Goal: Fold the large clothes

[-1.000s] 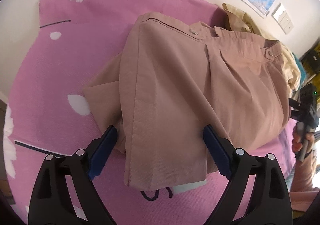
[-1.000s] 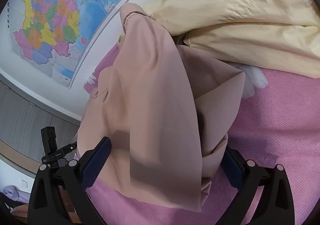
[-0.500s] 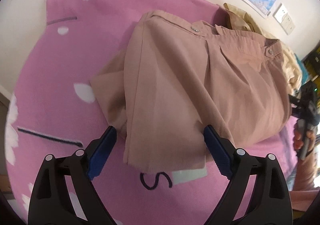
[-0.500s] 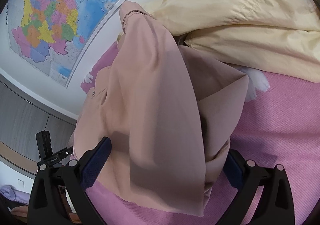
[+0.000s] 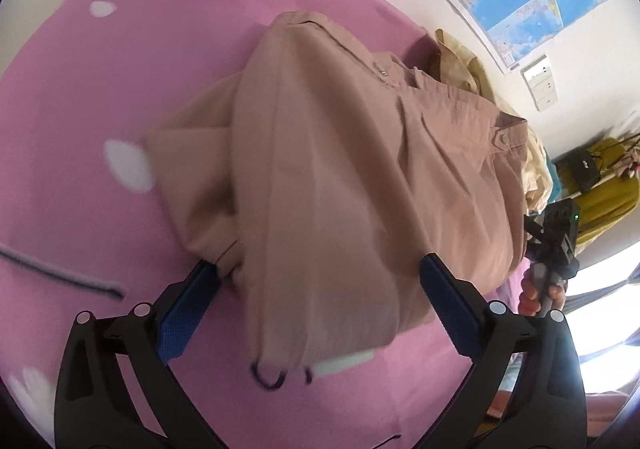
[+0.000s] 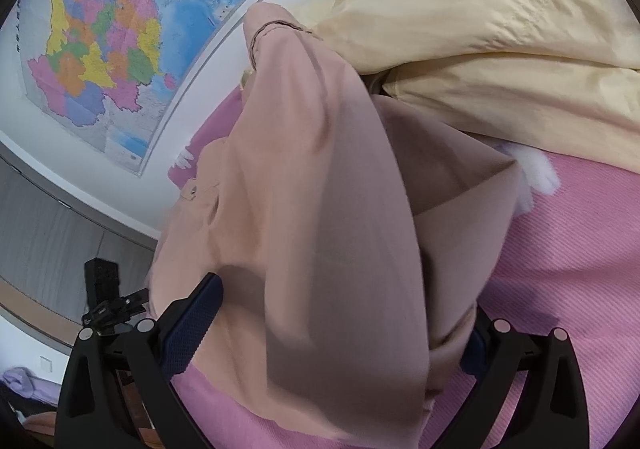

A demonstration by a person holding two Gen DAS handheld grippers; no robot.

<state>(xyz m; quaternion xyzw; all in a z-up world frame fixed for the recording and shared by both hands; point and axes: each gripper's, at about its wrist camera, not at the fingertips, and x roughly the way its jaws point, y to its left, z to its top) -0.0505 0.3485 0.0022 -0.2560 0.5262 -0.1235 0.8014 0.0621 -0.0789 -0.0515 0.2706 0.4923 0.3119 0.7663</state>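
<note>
Folded tan-pink trousers (image 5: 340, 177) lie on a pink bedsheet (image 5: 80, 97) with white petal prints. My left gripper (image 5: 316, 297) is open, its blue-padded fingers (image 5: 188, 309) straddling the near end of the folded cloth. The trousers also fill the right wrist view (image 6: 320, 229). My right gripper (image 6: 332, 325) is open, its fingers either side of the bundle's near edge. The right gripper also shows at the far right of the left wrist view (image 5: 556, 249).
A pale yellow garment (image 6: 500, 29) lies bunched beside the trousers against the wall. A coloured wall map (image 6: 104, 29) hangs above the bed. A yellow-covered piece of furniture (image 5: 600, 177) stands beyond the bed's far side.
The left view has swung and moved closer to the trousers; the cloth's near end now reaches further between the left fingers. The right gripper has barely moved.
</note>
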